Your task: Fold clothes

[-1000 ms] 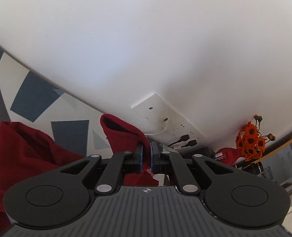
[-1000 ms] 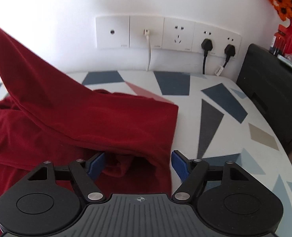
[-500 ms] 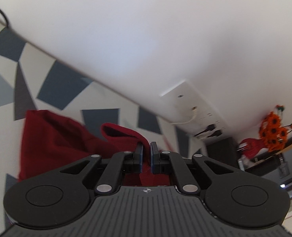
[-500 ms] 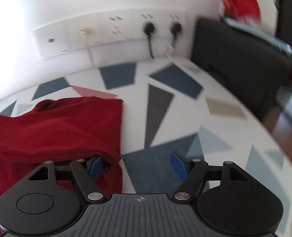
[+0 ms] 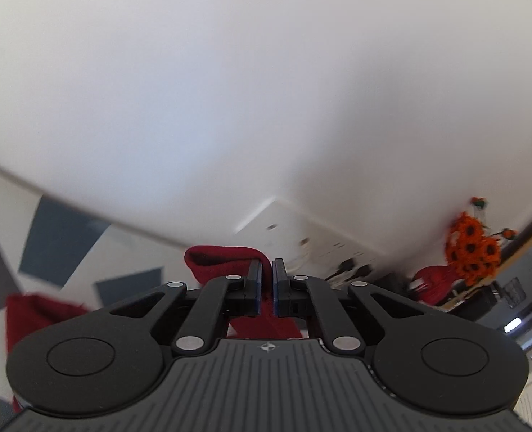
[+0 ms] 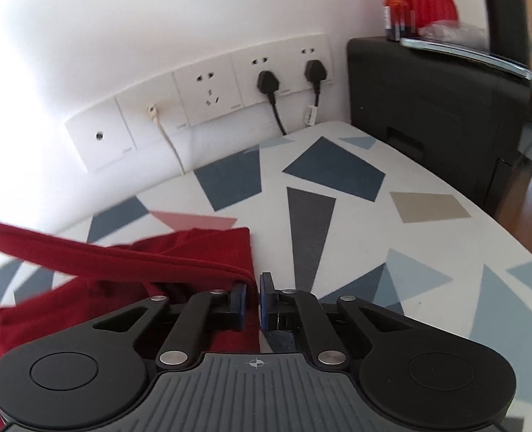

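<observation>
Tabletop (image 6: 428,252) with grey-blue shapes meets white wall (image 5: 230,90); both jaws clench red garment (image 6: 194,262).

Your left gripper (image 5: 267,284) tilts upward, fingers (image 5: 254,286) pinched nearly together on red cloth (image 5: 226,261); your right gripper (image 6: 253,300) angles down, fingers nearly closed.

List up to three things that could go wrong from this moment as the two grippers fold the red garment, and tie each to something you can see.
1. The right gripper seems to pinch only the corner of the red garment; the hem could slip out.
2. The left gripper holds a bunched fold, so creases may get folded in.
3. The raised hem stretches taut over the table; uneven pulling could skew the fold.
</observation>
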A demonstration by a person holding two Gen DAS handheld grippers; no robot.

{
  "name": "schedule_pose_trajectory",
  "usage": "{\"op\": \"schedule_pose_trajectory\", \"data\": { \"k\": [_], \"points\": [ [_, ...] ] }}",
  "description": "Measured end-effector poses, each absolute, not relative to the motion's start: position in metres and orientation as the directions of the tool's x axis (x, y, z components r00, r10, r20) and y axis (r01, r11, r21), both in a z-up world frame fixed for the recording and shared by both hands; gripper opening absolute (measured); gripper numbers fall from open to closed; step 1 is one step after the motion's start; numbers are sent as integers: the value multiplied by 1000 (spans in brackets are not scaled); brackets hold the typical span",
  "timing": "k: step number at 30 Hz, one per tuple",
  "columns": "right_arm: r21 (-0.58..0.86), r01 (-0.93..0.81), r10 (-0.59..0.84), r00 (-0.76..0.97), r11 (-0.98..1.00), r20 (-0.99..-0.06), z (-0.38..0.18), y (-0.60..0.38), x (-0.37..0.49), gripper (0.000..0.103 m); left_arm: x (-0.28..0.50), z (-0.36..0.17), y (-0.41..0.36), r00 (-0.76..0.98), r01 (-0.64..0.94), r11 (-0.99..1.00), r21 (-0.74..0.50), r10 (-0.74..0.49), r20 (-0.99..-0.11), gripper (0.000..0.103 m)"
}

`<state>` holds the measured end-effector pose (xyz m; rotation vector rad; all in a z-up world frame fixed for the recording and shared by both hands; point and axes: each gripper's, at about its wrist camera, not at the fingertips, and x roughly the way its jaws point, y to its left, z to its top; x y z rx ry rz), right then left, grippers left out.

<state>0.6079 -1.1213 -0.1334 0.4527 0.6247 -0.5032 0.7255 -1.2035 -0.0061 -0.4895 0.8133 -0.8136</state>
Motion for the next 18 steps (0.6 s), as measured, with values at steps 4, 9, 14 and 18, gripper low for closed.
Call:
{"op": "schedule_pose_trajectory", "data": {
  "k": [4, 9, 14, 18],
  "points": [
    [238, 574, -318, 700, 784, -639, -139, -1115, 598, 6, 707, 21, -1200, 425, 572, 543, -615, -837, -344, 4],
    [187, 527, -253, 652, 829, -715, -157, -1110, 593, 7, 703, -27, -1175, 421, 480, 635, -606, -772, -475, 4],
    [31, 477, -304, 607, 878, -734, -161, -1097, 589, 30, 710, -100, -1151, 356, 272, 737, -619, -674, -647, 5],
    [0, 459, -316, 612, 888, -724, -157, -1092, 586, 30, 719, -137, -1135, 273, 106, 706, -700, -698, -662, 36]
  ]
}}
